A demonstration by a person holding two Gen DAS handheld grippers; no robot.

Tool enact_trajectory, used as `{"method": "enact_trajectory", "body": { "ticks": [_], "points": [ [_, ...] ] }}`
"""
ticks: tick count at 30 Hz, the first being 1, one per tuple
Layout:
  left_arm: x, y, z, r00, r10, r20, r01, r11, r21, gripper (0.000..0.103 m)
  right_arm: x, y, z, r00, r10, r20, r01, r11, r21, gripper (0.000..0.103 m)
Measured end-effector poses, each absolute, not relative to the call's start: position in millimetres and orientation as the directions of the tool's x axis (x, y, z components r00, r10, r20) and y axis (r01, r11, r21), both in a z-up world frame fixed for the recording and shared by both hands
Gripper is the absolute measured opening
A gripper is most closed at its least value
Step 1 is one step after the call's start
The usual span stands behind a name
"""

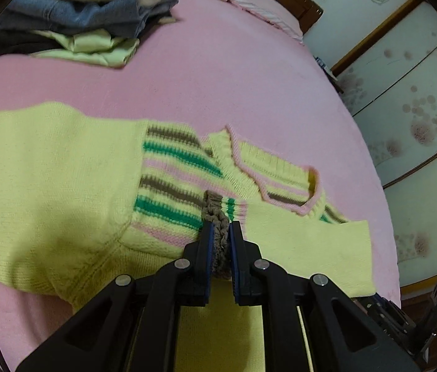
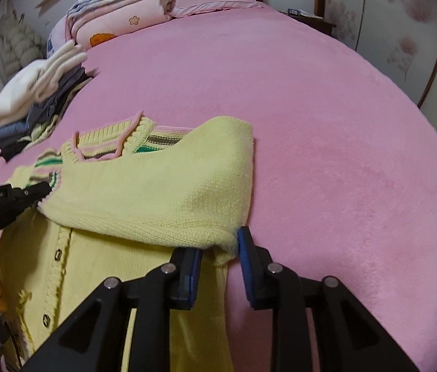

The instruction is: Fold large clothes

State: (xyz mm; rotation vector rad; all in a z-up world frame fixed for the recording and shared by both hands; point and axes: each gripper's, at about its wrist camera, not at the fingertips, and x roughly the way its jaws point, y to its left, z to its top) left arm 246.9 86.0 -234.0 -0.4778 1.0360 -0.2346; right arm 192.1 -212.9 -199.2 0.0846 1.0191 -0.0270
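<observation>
A pink bed cover (image 2: 327,124) fills both views and carries everything observed. On it lies a yellow knit cardigan (image 2: 162,192) with green, brown and pink stripes near the collar, occupying the centre to 8 o'clock of the right wrist view; its button placket runs down toward 7 o'clock, and one yellow sleeve is folded across the chest. In the left wrist view the cardigan (image 1: 48,186) spreads from 9 o'clock to the centre, collar toward 3 o'clock. A stack of folded clothes (image 1: 72,24), white on top, then blue, dark and pale green layers, sits at 11 o'clock, well apart from the cardigan. Folded pink bedding (image 2: 116,12) rests at 11 o'clock in the right wrist view, near the headboard. The left gripper (image 1: 218,235) is clamped on the brown ribbed sleeve cuff (image 1: 217,214), which bunches between its jaws at 6 o'clock. The right gripper (image 2: 220,245) stands with its jaws parted at 6 o'clock, the folded sleeve's corner lying between them; firm contact cannot be confirmed.
</observation>
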Motion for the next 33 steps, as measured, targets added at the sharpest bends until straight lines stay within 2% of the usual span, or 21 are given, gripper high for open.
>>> {"method": "enact_trajectory", "body": {
  "ticks": [4,9,15,22,26,33],
  "points": [
    [244.8,92.7,-214.7,0.565,-0.381,-0.732,-0.003,0.886,-0.464,0.008,190.4,-206.6,-197.9,0.528,0.012,-0.849,0.04,0.998,0.039,0.023],
    [250.0,98.7,-225.4,0.539,-0.306,-0.785,-0.054,0.918,-0.394,0.007,188.1,-200.6,-202.5,0.509,-0.01,-0.861,0.03,1.0,0.006,0.026],
    [249.8,109.0,-237.3,0.527,-0.309,-0.792,-0.107,0.9,-0.422,0.007,174.6,-211.9,-195.1,0.48,0.07,-0.874,0.032,0.995,0.098,0.028],
    [233.6,91.6,-198.4,0.572,-0.308,-0.76,-0.025,0.92,-0.391,0.007,156.0,-242.2,-163.9,0.569,0.089,-0.818,0.088,0.982,0.168,0.027],
    [234.5,68.5,-180.9,0.585,-0.336,-0.738,0.044,0.922,-0.385,0.016,170.0,-240.2,-154.3,0.597,0.051,-0.801,0.088,0.988,0.129,0.027],
    [250.7,36.9,-212.5,0.511,-0.323,-0.797,0.048,0.936,-0.349,0.016,206.1,-212.9,-163.2,0.588,0.1,-0.803,0.032,0.989,0.146,0.023]
  ]
}}
